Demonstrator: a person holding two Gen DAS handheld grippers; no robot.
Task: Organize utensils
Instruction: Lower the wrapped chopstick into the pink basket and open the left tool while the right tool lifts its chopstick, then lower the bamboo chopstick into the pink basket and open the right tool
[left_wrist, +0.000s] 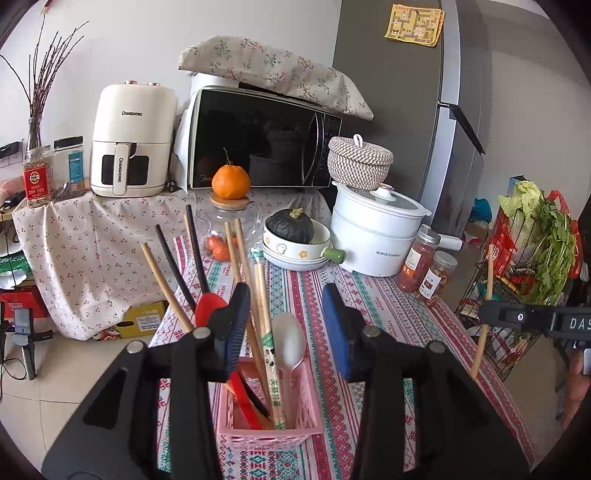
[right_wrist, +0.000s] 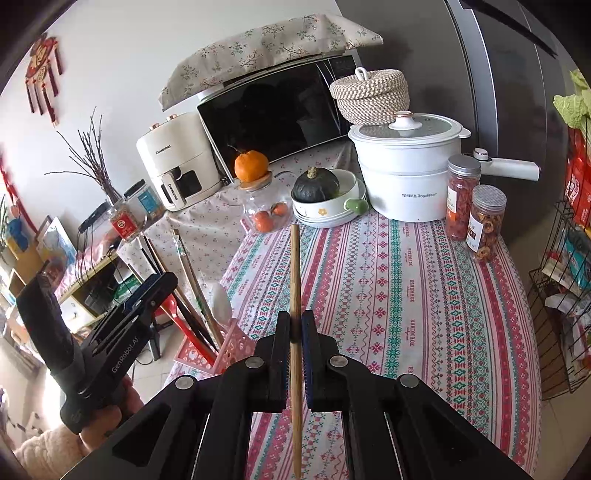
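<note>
- The right tool (right_wrist: 295, 328) is closed on a wooden chopstick (right_wrist: 295, 280), pinching it near mid-length; the stick stands nearly upright between the pads, above the worktop (right_wrist: 424, 295).
- The chopstick looks light, stiff and smooth, so a firm pinch near the middle should stop it swinging or slipping.
- The left tool (left_wrist: 286, 314) hangs wide open and empty just above the pink basket (left_wrist: 306, 413), to the right tool's left, where chopsticks and spoons stand.
</note>
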